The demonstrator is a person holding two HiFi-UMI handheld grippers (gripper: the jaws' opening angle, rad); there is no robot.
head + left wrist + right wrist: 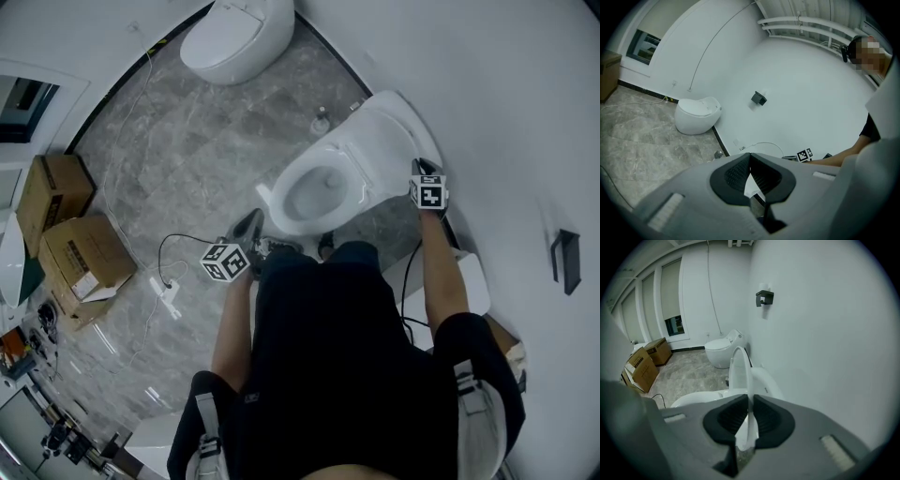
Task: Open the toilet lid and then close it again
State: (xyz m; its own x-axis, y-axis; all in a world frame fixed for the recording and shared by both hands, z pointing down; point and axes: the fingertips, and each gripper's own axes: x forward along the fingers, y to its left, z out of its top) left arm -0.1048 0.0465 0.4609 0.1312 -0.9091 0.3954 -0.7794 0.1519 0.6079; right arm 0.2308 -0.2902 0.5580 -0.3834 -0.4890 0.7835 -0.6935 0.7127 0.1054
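Note:
The white toilet (314, 192) stands against the wall with its bowl exposed. Its lid (384, 141) is raised and leans back toward the wall. My right gripper (421, 167) is at the lid's right edge. In the right gripper view the thin lid edge (739, 376) runs upright between the dark pads (771, 418), and the right gripper (750, 416) is shut on it. My left gripper (250, 226) hangs low by the bowl's front left. The left gripper (750, 173) is shut with nothing in it, aimed at the wall.
A second toilet (234, 37) stands farther along the wall. Cardboard boxes (80, 258) sit on the floor at the left. A cable (173, 248) and a white power strip (167, 292) lie near my left side. A dark fixture (565, 258) is mounted on the wall at right.

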